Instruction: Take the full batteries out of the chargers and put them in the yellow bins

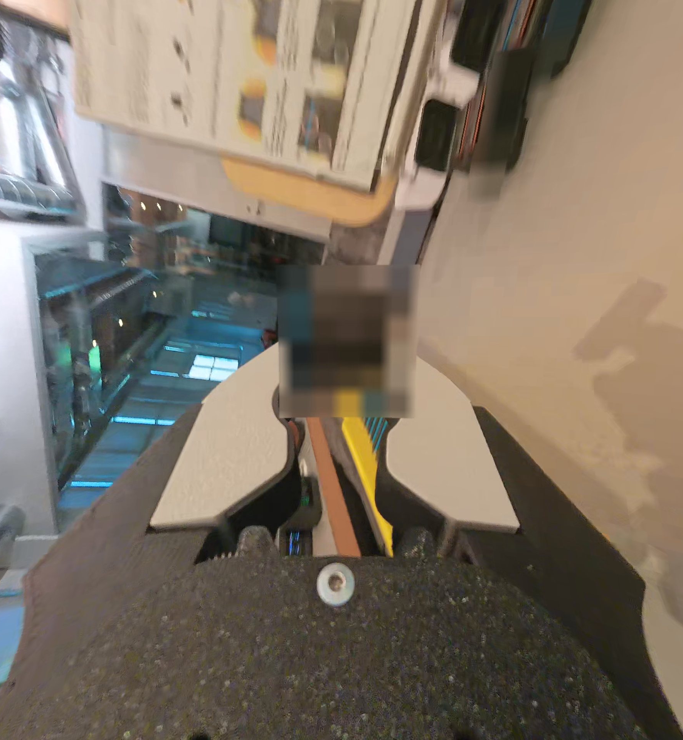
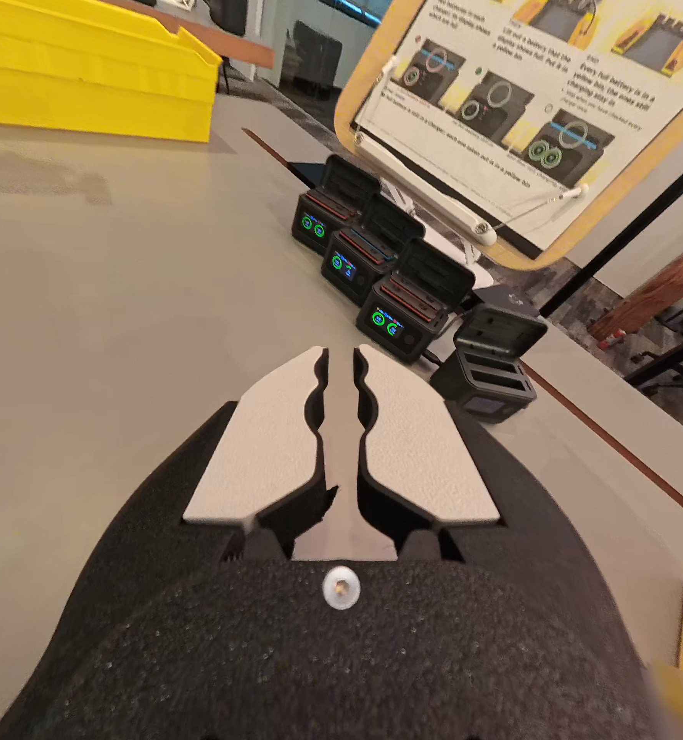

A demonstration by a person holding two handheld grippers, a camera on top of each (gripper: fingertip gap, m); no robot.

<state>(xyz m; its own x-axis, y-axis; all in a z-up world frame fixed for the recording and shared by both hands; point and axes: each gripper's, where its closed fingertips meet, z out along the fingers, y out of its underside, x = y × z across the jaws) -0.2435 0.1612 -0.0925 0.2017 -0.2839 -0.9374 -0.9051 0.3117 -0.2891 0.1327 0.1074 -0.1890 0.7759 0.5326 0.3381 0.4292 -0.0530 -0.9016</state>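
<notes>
Your right gripper (image 2: 340, 352) hovers low over the grey table (image 2: 131, 320) with its tongs almost together, only a thin slit between them, and nothing held; you should spread them before you reach a battery. Four black chargers stand in a row with lids up: the farthest charger (image 2: 312, 224), the second charger (image 2: 348, 264) and the third charger (image 2: 392, 320) show green rings on small glossy screens and carry red-edged batteries in their slots; the nearest charger (image 2: 488, 380) looks empty, its slots dark. I judge the third one is your closest target; come from above, straight along the slot, pinch the thin upper edge of the battery (image 2: 408, 298), and lift without tilting the light plastic box. The yellow bin (image 2: 91, 80), smooth hard plastic with angled walls, waits far to the left. Your left gripper (image 1: 344, 384) is tilted and the view blurred; a mosaic patch covers its tips, so I cannot tell whether it holds something. An instruction board (image 2: 532, 100) with a rounded wooden frame leans behind the chargers.
</notes>
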